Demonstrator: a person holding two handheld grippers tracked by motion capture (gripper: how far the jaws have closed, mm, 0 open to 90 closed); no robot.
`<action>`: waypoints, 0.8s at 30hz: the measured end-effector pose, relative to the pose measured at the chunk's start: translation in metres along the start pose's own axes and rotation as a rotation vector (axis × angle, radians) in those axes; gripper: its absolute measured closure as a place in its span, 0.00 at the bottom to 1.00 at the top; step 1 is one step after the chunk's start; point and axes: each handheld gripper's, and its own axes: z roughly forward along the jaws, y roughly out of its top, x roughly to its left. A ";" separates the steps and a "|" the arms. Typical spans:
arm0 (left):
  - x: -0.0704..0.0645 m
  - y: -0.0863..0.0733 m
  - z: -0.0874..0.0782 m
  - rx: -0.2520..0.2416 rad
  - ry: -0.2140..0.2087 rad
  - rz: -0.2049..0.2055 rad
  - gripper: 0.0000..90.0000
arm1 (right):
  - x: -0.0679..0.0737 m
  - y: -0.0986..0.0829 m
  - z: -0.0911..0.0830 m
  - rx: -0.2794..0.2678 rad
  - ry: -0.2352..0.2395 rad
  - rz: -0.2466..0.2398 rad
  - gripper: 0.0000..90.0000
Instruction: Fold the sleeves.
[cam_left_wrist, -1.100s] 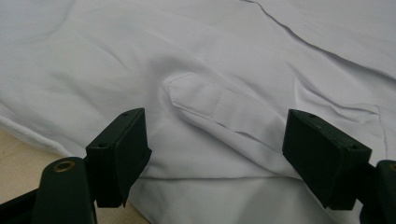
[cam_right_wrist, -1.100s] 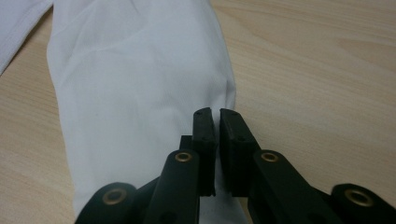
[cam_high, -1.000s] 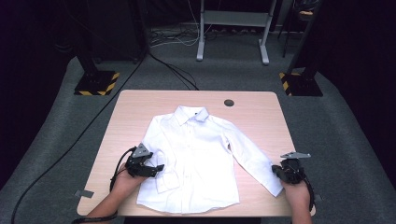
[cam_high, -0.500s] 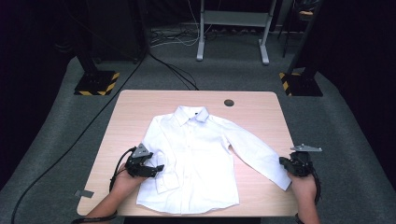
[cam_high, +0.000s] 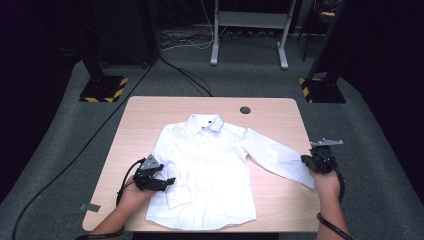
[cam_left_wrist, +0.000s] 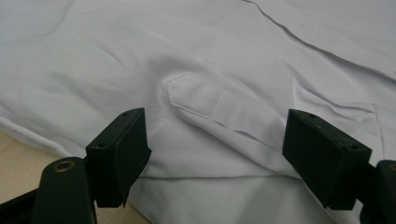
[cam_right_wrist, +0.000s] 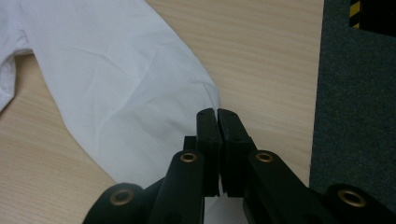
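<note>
White shirt (cam_high: 210, 165) flat, face up on the table (cam_high: 150, 115), sleeve out right

My right gripper (cam_high: 311, 161) pinches the cuff (cam_right_wrist: 212, 100) at the table's right edge; my left gripper (cam_high: 167, 182) rests wide open over the folded left sleeve (cam_left_wrist: 210, 107)

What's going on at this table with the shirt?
A person works on a white shirt spread face up on a wooden table, a gripper in each hand. The right gripper is shut on the end of one sleeve, drawn out sideways. The left gripper hovers open over the cuff of the other sleeve.
</note>
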 end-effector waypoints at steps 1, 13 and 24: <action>0.000 0.000 0.000 0.000 0.001 0.001 0.24 | 0.001 0.002 -0.002 -0.009 0.001 -0.006 0.98; 0.000 0.000 0.000 0.001 0.003 0.001 0.24 | 0.026 0.031 -0.029 -0.055 -0.006 -0.120 0.98; 0.000 0.000 0.000 0.001 0.001 0.000 0.24 | 0.070 0.051 -0.032 -0.090 0.015 -0.249 0.98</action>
